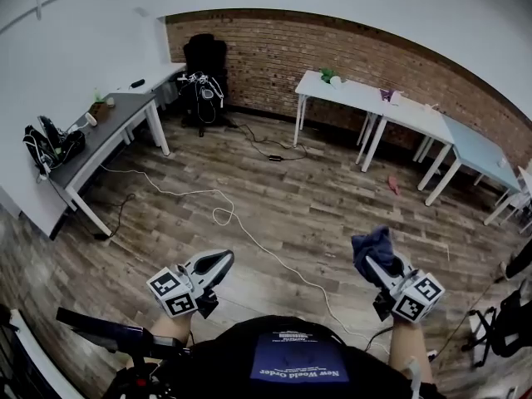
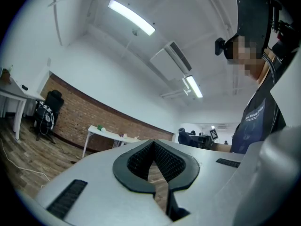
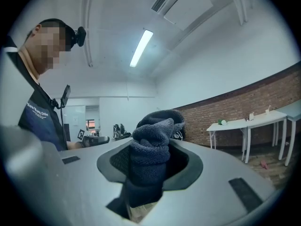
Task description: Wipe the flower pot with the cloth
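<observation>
The right claw (image 1: 376,266) grips a bunched dark blue cloth (image 1: 374,241); the left claw (image 1: 224,259) is closed and empty. I cannot find the flower pot for certain. It is perhaps among the small things on the white table (image 1: 357,95) far ahead of both claws, so the loosely held cloth could slip out on the way.

A brick wall (image 1: 332,48) stands at the back. The floor (image 1: 274,198) is brown wood. White benches (image 1: 366,98) stand near the wall. Long lights (image 2: 131,17) glow overhead.
</observation>
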The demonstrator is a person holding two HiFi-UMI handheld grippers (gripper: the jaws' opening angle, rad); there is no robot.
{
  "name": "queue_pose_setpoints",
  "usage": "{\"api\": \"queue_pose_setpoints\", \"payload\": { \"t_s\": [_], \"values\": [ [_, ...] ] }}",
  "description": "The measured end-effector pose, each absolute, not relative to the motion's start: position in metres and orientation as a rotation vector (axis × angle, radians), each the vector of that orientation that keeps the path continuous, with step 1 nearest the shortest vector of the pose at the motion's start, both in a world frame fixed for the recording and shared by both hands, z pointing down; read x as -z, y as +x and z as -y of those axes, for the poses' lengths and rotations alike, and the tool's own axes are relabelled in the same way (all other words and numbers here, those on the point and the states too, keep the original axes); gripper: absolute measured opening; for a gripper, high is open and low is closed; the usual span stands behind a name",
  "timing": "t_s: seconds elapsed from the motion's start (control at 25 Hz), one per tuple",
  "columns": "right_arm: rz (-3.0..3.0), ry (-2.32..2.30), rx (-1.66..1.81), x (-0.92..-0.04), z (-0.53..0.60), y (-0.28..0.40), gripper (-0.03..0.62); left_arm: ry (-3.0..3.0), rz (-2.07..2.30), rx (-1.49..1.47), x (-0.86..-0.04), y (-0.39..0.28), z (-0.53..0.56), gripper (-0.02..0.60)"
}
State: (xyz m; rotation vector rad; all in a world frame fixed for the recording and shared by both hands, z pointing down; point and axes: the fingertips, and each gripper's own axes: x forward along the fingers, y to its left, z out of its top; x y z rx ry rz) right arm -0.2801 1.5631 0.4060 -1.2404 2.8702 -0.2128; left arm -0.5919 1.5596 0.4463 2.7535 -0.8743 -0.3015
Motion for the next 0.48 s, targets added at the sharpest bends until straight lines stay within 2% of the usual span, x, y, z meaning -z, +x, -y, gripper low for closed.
{"api": "queue_pose_setpoints", "payload": {
  "t_s": [0.28, 0.48],
  "values": [
    [-2.972, -1.038, 0.129, -0.381, -1.416, -0.229, 0.133, 2.753, 1.001, 0.347, -0.416, -0.521, -1.447, 0.002],
    [-2.983, -0.971, 0.140, -0.380, -1.329, -0.203, 0.133, 2.743, 0.967, 0.309, -0.422, -0.469, -1.377, 0.002]
  ]
}}
